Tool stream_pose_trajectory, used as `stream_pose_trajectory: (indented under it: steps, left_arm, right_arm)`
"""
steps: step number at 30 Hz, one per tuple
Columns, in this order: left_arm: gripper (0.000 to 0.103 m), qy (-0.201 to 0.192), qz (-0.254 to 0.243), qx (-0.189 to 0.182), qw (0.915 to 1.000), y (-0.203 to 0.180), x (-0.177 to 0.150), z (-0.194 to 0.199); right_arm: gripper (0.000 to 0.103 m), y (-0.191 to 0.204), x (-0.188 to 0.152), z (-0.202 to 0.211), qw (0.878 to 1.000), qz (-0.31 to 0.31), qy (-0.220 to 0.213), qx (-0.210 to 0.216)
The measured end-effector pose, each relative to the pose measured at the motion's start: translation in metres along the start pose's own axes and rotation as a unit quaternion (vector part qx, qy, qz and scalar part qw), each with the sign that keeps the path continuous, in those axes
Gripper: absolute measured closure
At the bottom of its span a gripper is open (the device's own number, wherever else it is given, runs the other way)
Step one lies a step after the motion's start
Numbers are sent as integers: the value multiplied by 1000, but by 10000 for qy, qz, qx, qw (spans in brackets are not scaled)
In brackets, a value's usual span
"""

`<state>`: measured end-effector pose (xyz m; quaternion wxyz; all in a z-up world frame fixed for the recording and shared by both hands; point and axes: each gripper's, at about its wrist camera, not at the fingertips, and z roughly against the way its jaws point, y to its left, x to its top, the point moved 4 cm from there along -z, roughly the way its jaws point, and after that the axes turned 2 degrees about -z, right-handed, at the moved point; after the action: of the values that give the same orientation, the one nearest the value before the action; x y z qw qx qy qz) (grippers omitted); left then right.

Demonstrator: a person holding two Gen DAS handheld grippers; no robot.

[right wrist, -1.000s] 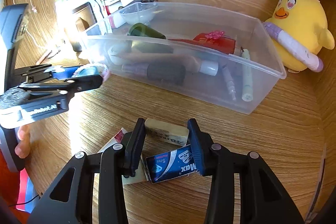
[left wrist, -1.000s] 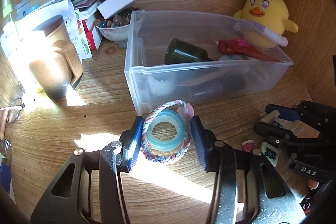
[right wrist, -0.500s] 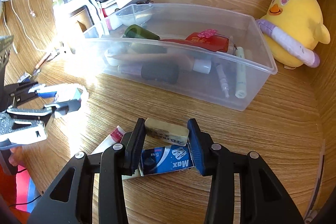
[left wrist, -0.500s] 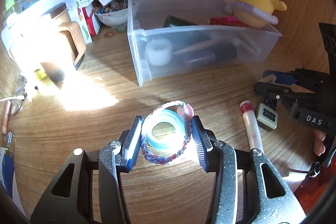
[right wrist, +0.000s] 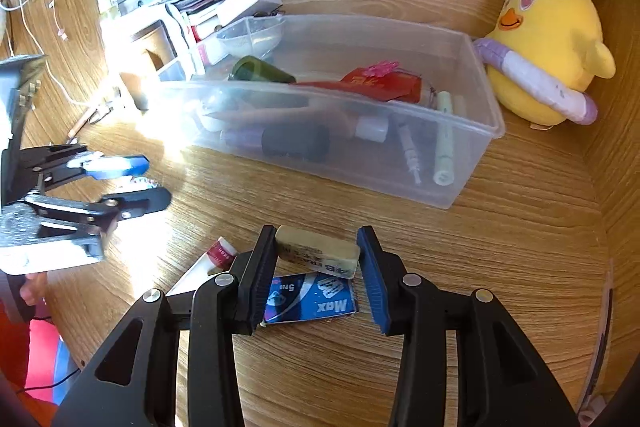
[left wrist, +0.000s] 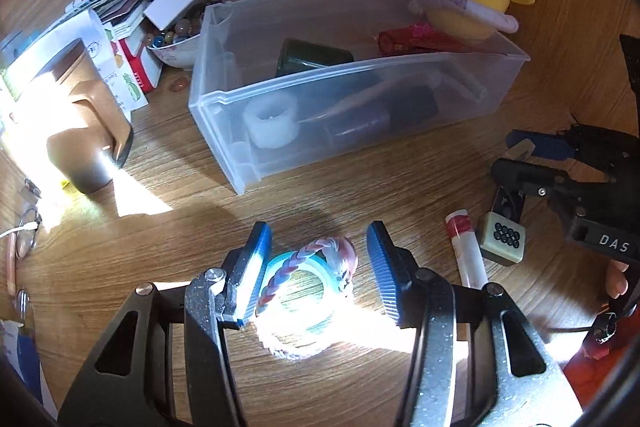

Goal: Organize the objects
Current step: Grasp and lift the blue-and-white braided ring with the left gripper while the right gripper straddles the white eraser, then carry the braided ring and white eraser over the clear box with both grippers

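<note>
We note the desk (left wrist: 360, 187) first: wood grain, with a patch of hard sunlight that washes out detail at the left of both views. The bin (right wrist: 472, 163), clear plastic, stands mid-desk; through its frosted wall we make out a dark green bottle (right wrist: 260, 71), a red packet (right wrist: 384, 83), pens and a white cap, but the lower items blur together. The chick (right wrist: 548, 39), a yellow plush with rabbit ears, leans at the bin's far right corner; in the left view the bin rim hides its base. The clutter (left wrist: 132, 23) of boxes and a bowl of beads sits left of the bin, partly overexposed.

Left gripper (left wrist: 316, 267): its jaws are opening. The tape (left wrist: 280, 261), a pale blue roll, lies between them with a braided band (left wrist: 296, 259) looped around it; both rest on the desk in the glare. The left pad sits against the band, the right pad stands clear, so nothing is clamped. The near half of the roll is burnt out by light.

Right gripper (right wrist: 316, 267): partly closed on the eraser (right wrist: 316, 253), pads touching both of its ends. Beneath it lies a blue packet (right wrist: 312, 299), its near edge cut off by the left finger. A tube (right wrist: 218, 253) lies just left, mostly hidden behind that finger. In the left view a tile (left wrist: 502, 241) with dots lies beside the tube.
</note>
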<state>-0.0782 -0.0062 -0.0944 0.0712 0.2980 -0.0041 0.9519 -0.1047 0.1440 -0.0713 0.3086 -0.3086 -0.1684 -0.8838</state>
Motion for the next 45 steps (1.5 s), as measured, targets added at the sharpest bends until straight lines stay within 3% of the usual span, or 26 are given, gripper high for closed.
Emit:
stream_pose_trajectory:
  steps: [2,6,15,21,25,30,32,38,40,41,45]
  left_arm:
    - [55,44,-71,64,9999,-2,1,-6]
    - [82,74,-126,-32,9999,-7,0,-7]
    - [96,-143,10,50,9999,-2,4,7]
    - [96,-418,236,-44,9988,9,16,26]
    - [95,-364,255,-368,9983,10,16,34]
    - [78,-136,176,-289,9993,8,2,29]
    - [75,-6,200,-303,9993,9,-5,24]
    - [75,116,214,-424,9988,10,-13,14]
    - [79,88,196,-467,9987,9,-13,13]
    - [86,81,190,-481,9986,8,-13,12]
    - [89,14,142,-467,9988,8,-12,10]
  right_arm:
    - [65,-2,1,3,10000,-24,-41,-25]
    - [65,-8,4,9,9998,-96,-117,-89]
    - [65,-17,20,29,9988,-139,-439,-154]
    - [65,-21,37,47,9968,-135,-750,-259]
    - [65,-24,46,54,9955,-157,-890,-295]
    - [65,-30,57,57,9944,-221,-983,-315]
    - [65,-33,60,58,9940,-233,-1017,-342]
    - [65,-37,68,55,9937,-272,-1041,-323]
    - [65,-36,70,51,9940,-264,-1010,-323]
    - [65,-36,71,50,9941,-252,-999,-330]
    - [65,-34,79,43,9946,-190,-965,-340]
